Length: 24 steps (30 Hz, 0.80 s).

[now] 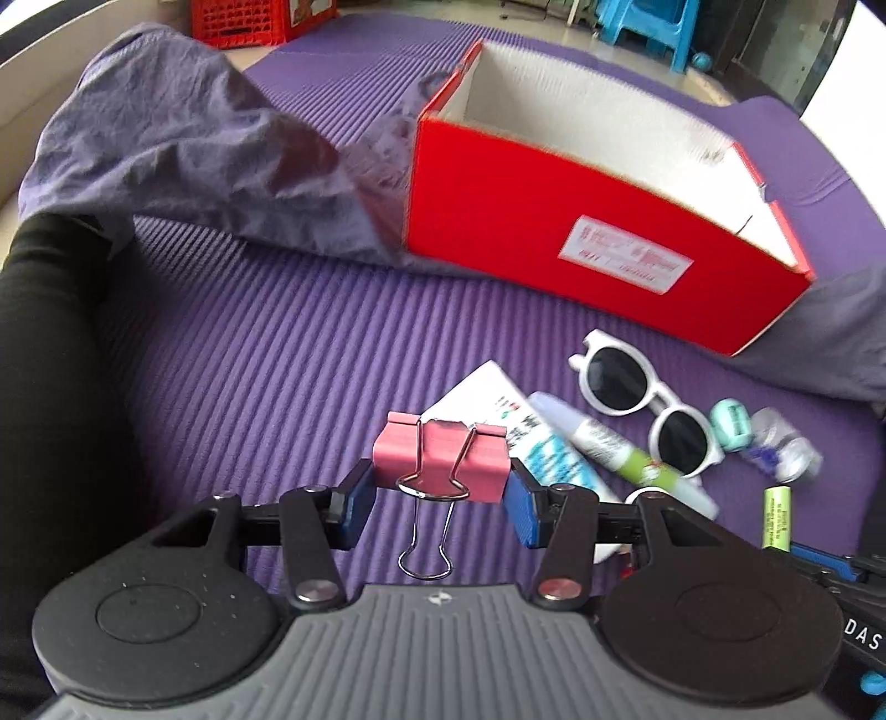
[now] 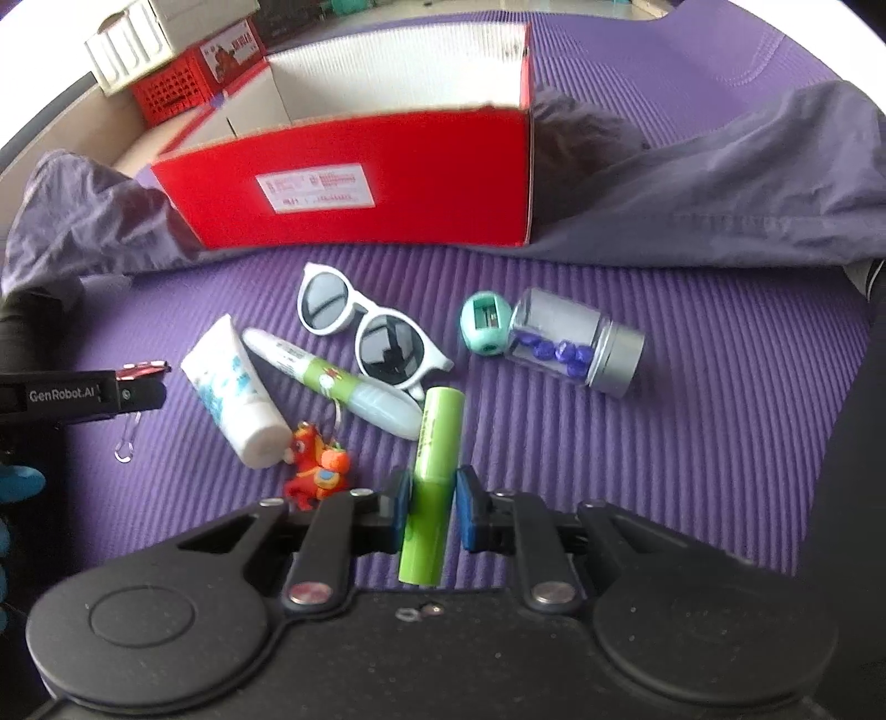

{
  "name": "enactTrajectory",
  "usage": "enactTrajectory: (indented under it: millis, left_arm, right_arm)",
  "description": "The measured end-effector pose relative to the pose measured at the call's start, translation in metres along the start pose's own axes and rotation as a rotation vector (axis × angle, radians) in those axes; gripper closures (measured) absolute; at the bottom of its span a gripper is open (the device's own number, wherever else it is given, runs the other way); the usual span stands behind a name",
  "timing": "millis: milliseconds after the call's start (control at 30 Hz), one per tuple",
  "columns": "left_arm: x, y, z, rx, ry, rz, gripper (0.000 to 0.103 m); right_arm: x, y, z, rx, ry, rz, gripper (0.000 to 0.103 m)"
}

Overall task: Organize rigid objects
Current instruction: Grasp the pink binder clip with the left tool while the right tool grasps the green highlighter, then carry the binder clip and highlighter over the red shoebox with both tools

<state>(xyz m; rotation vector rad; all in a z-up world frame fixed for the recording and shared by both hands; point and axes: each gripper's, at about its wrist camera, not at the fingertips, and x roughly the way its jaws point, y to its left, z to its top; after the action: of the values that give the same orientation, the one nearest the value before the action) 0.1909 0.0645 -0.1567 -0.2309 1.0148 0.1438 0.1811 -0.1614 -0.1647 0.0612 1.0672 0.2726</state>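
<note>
My left gripper (image 1: 440,490) is shut on a pink binder clip (image 1: 441,462), held above the purple mat (image 1: 249,360); it also shows in the right wrist view (image 2: 145,370). My right gripper (image 2: 432,507) is shut on a green battery (image 2: 433,487), held upright. An open red box (image 1: 581,243) with a white inside stands beyond; it also shows in the right wrist view (image 2: 360,183). On the mat lie white sunglasses (image 2: 365,327), a white tube (image 2: 235,393), a glue pen (image 2: 338,387), a teal sharpener (image 2: 486,322), a jar with blue beads (image 2: 576,343) and a red horse keychain (image 2: 315,465).
Grey-purple cloth (image 1: 183,149) lies bunched left of the box and behind it to the right (image 2: 720,183). A red crate (image 2: 183,83) and a white box (image 2: 133,39) stand off the mat. A dark sleeve (image 1: 50,360) fills the left edge.
</note>
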Motion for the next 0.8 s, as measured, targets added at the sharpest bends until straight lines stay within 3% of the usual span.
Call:
enactTrajectory:
  millis: [267,800]
  left_arm:
    - [-0.036,-0.014,0.015,0.017,-0.052,-0.057,0.054]
    - [-0.086,-0.047,0.073,0.133,-0.208,-0.104,0.054]
  right_arm:
    - [-0.033,0.003,0.017,-0.005,-0.055,0.045,0.087]
    - [-0.093,0.011,0.089,-0.086,-0.224,0.044,0.087]
